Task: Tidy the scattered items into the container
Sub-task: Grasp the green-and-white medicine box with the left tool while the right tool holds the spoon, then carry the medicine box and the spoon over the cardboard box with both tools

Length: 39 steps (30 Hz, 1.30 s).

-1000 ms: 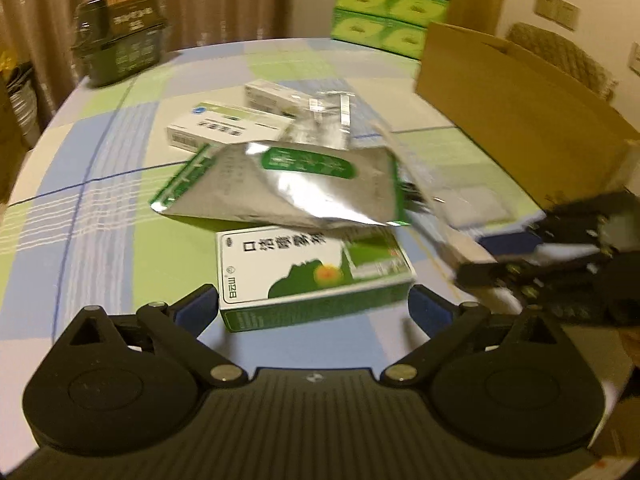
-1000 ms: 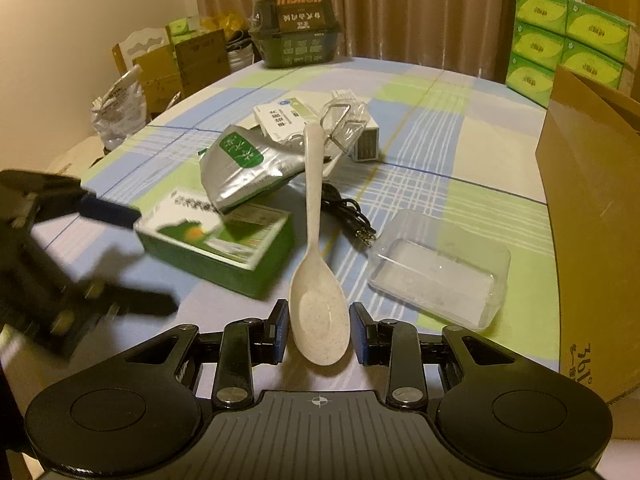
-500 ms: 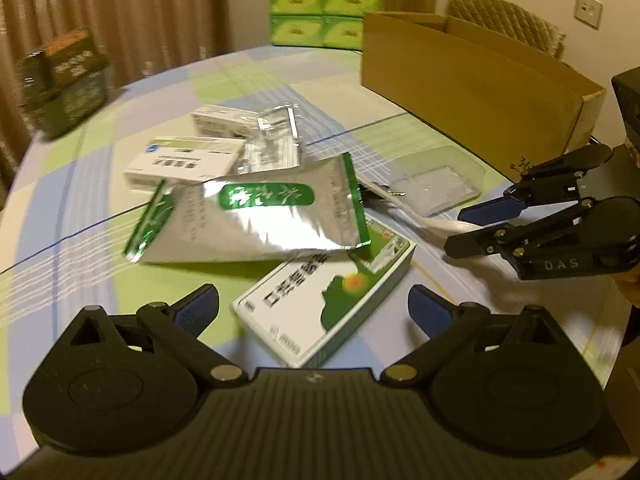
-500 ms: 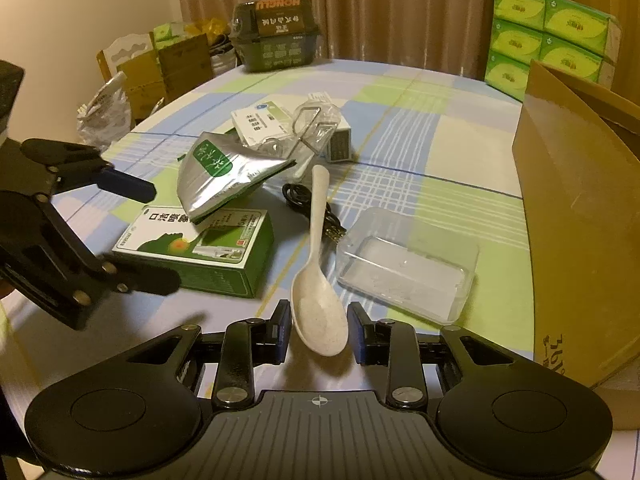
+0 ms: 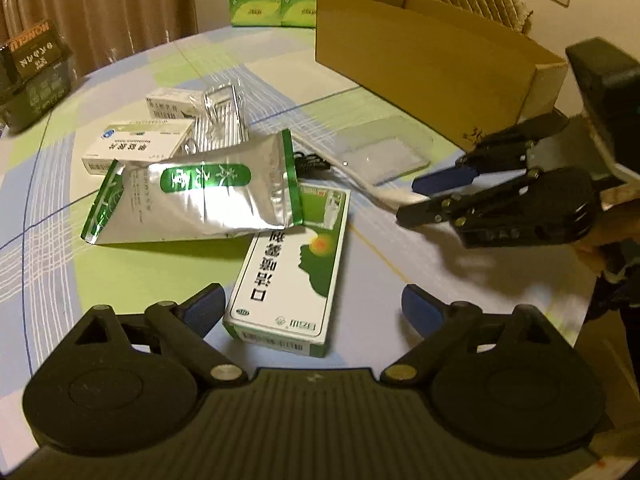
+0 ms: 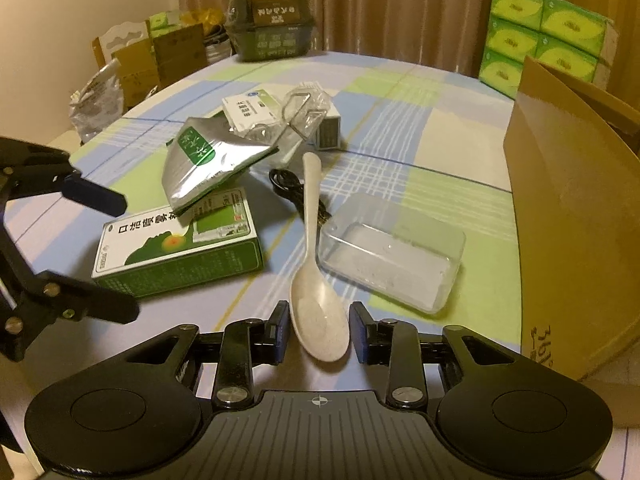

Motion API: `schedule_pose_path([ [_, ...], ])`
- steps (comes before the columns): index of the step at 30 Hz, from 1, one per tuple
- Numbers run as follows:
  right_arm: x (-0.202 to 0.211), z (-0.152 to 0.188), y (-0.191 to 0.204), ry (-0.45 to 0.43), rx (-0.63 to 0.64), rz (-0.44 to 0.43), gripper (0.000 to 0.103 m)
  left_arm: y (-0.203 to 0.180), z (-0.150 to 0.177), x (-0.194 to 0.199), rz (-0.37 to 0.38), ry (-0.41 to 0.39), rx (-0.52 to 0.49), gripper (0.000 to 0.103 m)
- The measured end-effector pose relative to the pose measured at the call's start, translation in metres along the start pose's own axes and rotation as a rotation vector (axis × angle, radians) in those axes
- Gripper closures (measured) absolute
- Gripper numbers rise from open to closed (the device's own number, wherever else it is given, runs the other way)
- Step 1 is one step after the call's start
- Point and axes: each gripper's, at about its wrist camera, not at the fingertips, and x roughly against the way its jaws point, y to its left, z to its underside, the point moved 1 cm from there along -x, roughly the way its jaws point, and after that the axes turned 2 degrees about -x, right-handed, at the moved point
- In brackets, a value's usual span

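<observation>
Turned lengthwise, green box (image 5: 296, 268) sits between closing left gripper (image 5: 312, 308); right gripper (image 6: 318, 332) releasing spoon (image 6: 316, 280).

left gripper (image 5: 312, 308) | black body, blue pads, silver screws
</observation>
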Motion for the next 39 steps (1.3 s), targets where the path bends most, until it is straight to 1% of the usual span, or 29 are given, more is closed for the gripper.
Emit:
schedule_pose_path([
  [2, -0.002, -0.002, -0.001, 0.001, -0.004, -0.015, 0.062, 0.001, -0.004, -0.003, -0.005, -0.005, 0.018, 0.01],
  [3, -0.003, -0.003, -0.001, 0.001, -0.006, -0.02, 0.061, 0.002, -0.006, -0.005, -0.007, -0.004, 0.021, 0.01],
  [8, -0.005, -0.005, -0.002, 0.007, 0.0, -0.033, 0.062, 0.002, -0.012, -0.016, -0.001, 0.011, 0.012, 0.011],
  [9, -0.004, -0.004, -0.002, 0.009, 0.009, -0.032, 0.073, 0.002, -0.013, -0.018, -0.001, 0.017, 0.012, 0.013],
  [10, -0.003, -0.004, -0.001, 0.011, 0.018, -0.031, 0.073, 0.002, -0.013, -0.02, 0.0, 0.026, 0.011, 0.016],
  [12, 0.0, -0.002, 0.0, 0.017, 0.025, -0.031, 0.073, 0.0, -0.013, -0.023, -0.007, 0.041, 0.008, 0.028],
  [13, 0.001, 0.0, 0.0, 0.019, 0.026, -0.028, 0.073, -0.001, -0.012, -0.023, -0.011, 0.048, 0.009, 0.03],
  [15, 0.006, 0.003, 0.001, 0.022, 0.025, -0.019, 0.073, -0.002, -0.01, -0.022, -0.014, 0.057, 0.013, 0.043],
  [17, 0.011, 0.008, 0.001, 0.025, 0.022, -0.013, 0.073, -0.006, -0.007, -0.019, -0.019, 0.068, 0.017, 0.052],
  [21, 0.022, 0.018, 0.0, 0.025, 0.0, -0.001, 0.073, -0.018, 0.001, -0.011, -0.027, 0.086, 0.037, 0.052],
  [23, 0.024, 0.02, -0.001, 0.023, -0.01, 0.005, 0.073, -0.022, 0.003, -0.007, -0.045, 0.091, 0.046, 0.052],
  [25, 0.024, 0.021, -0.002, 0.021, -0.018, 0.01, 0.073, -0.024, 0.003, -0.008, -0.068, 0.085, 0.065, 0.05],
  [26, 0.024, 0.02, -0.002, 0.018, -0.018, 0.014, 0.073, -0.025, 0.002, -0.009, -0.073, 0.08, 0.077, 0.046],
  [27, 0.024, 0.02, -0.001, 0.016, -0.017, 0.017, 0.073, -0.026, 0.0, -0.011, -0.079, 0.074, 0.085, 0.044],
  [30, 0.022, 0.02, 0.0, 0.012, -0.009, 0.017, 0.073, -0.033, -0.007, -0.02, -0.11, 0.066, 0.075, 0.044],
  [32, 0.021, 0.02, 0.001, 0.009, 0.001, 0.018, 0.073, -0.037, -0.01, -0.028, -0.139, 0.081, 0.052, 0.047],
  [33, 0.021, 0.02, 0.001, 0.007, 0.001, 0.017, 0.073, -0.038, -0.011, -0.03, -0.144, 0.085, 0.049, 0.052],
  [39, 0.02, 0.021, 0.007, -0.005, 0.049, 0.042, 0.073, -0.041, -0.007, -0.026, -0.148, 0.095, 0.067, 0.053],
])
